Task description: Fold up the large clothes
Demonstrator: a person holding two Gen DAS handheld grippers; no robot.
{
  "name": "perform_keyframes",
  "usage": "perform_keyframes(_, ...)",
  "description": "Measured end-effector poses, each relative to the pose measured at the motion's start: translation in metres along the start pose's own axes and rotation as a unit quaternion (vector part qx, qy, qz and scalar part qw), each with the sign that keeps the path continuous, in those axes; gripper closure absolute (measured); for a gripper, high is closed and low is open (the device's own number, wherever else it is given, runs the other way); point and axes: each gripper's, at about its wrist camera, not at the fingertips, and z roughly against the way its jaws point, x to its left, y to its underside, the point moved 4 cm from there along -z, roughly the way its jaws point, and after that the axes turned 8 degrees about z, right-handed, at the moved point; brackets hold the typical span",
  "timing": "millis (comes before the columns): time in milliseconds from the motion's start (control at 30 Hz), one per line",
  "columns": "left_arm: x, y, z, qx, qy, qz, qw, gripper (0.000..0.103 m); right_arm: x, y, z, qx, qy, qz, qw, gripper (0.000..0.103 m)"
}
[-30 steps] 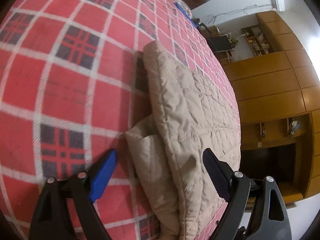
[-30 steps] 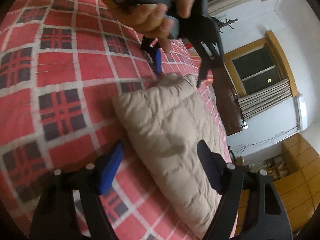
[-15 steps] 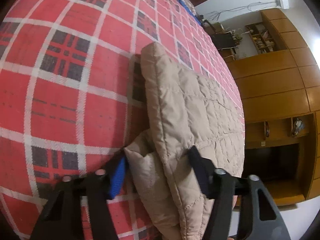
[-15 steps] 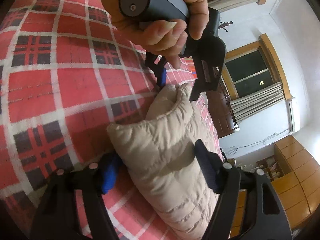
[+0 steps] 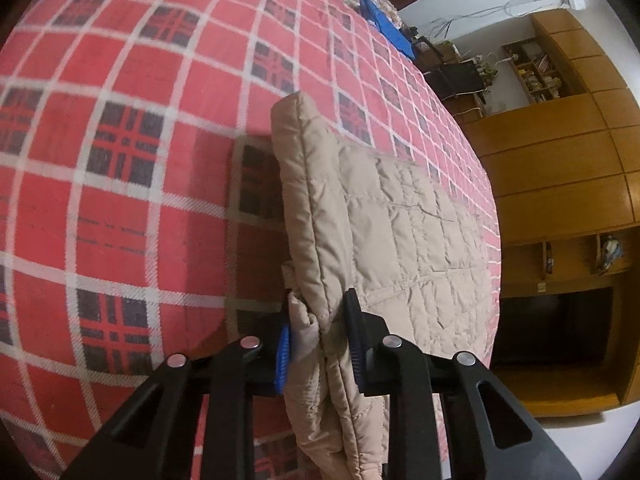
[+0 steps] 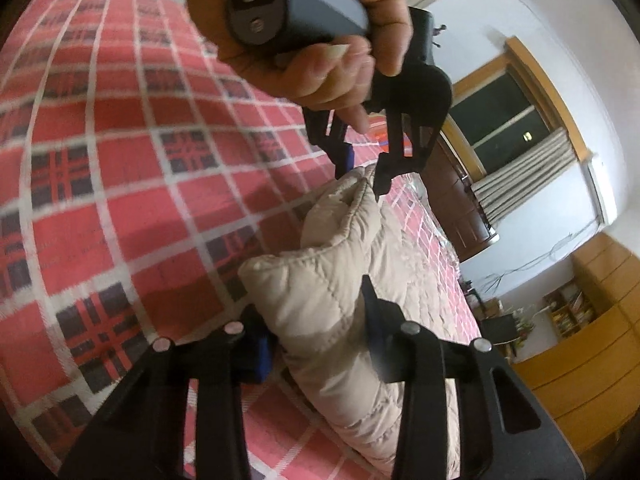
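Left tongs (image 5: pixel 318 344) closed on jacket (image 5: pixel 384 232); right tongs (image 6: pixel 320 344) too

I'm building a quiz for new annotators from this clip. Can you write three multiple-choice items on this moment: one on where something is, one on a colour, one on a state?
1. Where does the quilted jacket lie?
A. On the plaid bedspread
B. On a wooden floor
C. Inside a wardrobe

2. What colour is the jacket?
A. Navy
B. Beige
C. Green

3. What are the left tongs doing?
A. Hanging open above the fabric
B. Resting shut on the bare bedspread
C. Pinching an edge of the jacket

Answers:
1 A, red plaid shows around the jacket.
2 B, the fabric is pale tan in both views.
3 C, jacket folds sit squeezed between the pads; the right tongs also clamp the jacket.
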Motion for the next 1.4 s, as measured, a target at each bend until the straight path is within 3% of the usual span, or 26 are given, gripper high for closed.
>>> perform_keyframes(767,-0.083,0.003,0.032,-0.027,-0.084,-0.062,0.9942,0.083,-0.069,0.011,0.031,-0.042,-0.004,-0.123,0.992,0.071)
perform_keyframes(1400,-0.195,0.015,0.036,-0.044,-0.106,-0.121,0.986,0.083,-0.139,0.047,0.054,-0.064,0.016,-0.217,0.974,0.072)
